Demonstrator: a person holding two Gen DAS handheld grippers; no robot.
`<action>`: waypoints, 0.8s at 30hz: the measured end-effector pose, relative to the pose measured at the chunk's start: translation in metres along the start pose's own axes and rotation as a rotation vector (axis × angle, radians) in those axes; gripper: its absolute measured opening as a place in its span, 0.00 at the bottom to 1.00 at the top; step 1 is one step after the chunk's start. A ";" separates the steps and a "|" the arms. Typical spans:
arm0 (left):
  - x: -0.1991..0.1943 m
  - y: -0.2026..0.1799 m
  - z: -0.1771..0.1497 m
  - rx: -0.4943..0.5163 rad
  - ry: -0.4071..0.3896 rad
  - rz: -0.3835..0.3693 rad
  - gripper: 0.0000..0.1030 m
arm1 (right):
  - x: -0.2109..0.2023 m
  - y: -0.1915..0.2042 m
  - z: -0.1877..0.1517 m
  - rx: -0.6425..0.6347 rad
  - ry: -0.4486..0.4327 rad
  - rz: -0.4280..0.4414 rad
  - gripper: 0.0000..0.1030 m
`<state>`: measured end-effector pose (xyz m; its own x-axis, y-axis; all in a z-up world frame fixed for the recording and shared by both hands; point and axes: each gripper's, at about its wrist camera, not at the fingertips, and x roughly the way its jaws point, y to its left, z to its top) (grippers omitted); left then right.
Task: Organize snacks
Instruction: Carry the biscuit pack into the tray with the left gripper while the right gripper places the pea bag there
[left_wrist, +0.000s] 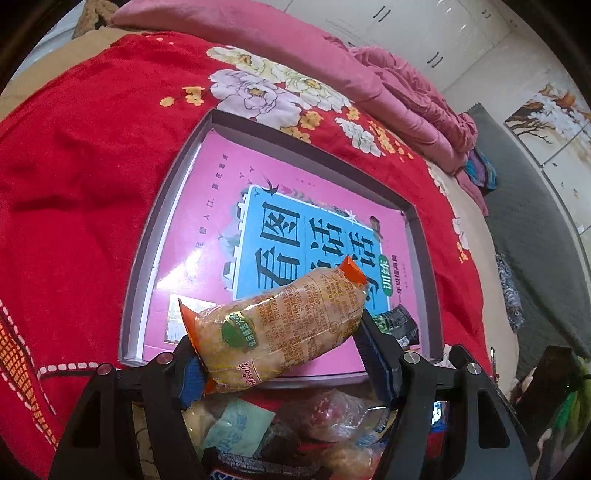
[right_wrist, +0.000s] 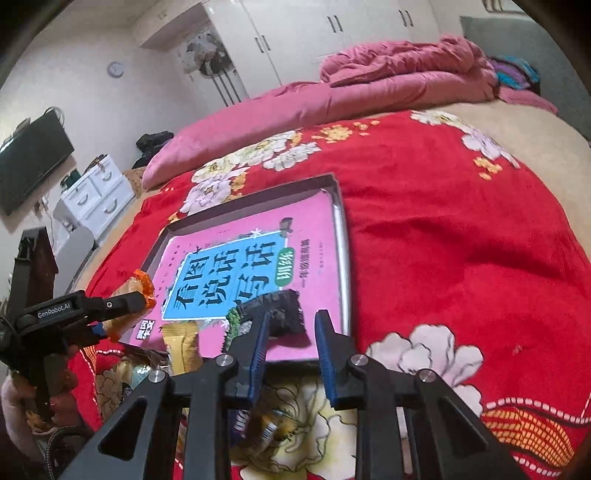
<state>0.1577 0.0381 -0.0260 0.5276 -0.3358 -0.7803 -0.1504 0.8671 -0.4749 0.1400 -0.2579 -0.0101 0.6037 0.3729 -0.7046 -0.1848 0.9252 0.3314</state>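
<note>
in the left wrist view the left gripper (left_wrist: 280, 343) is clamped on a snack pack (left_wrist: 280, 328), a plump, clear crinkly film pouch of pale golden pieces, printed with orange text, a green round label and orange crimped ends; it lies crosswise between the blue ribbed fingers (left_wrist: 371, 354), held above the near edge of the tray (left_wrist: 147, 258). the tray is a shallow grey box with thin upright walls, lined by a glossy pink and blue book (left_wrist: 295, 236). a dark green packet (left_wrist: 397, 325) lies in the tray's near right corner. below the gripper a heap of wrapped snacks (left_wrist: 280, 428) shows blurred. in the right wrist view the right gripper (right_wrist: 291, 332) has its fingers apart, holding nothing, poised over the dark packet (right_wrist: 275, 314), matte black with frayed-looking edges, lying on the book (right_wrist: 236, 273). a yellow foil packet (right_wrist: 181, 349) leans at the tray's (right_wrist: 343, 236) near edge. the left gripper (right_wrist: 122, 314) holds the snack pack (right_wrist: 138, 291) at left. the soft red floral blanket (right_wrist: 461, 240) is under everything.
</note>
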 end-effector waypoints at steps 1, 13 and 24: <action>0.002 0.001 0.000 -0.001 0.003 0.002 0.70 | 0.000 0.000 -0.001 0.002 0.002 0.000 0.26; 0.018 -0.006 -0.004 0.066 0.024 0.066 0.70 | 0.009 0.010 -0.005 -0.034 0.025 -0.010 0.26; 0.021 -0.010 -0.006 0.106 0.027 0.113 0.70 | 0.014 0.021 -0.007 -0.083 0.016 -0.011 0.36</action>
<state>0.1653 0.0199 -0.0401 0.4894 -0.2430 -0.8375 -0.1175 0.9333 -0.3394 0.1390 -0.2330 -0.0174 0.5940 0.3630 -0.7179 -0.2421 0.9317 0.2707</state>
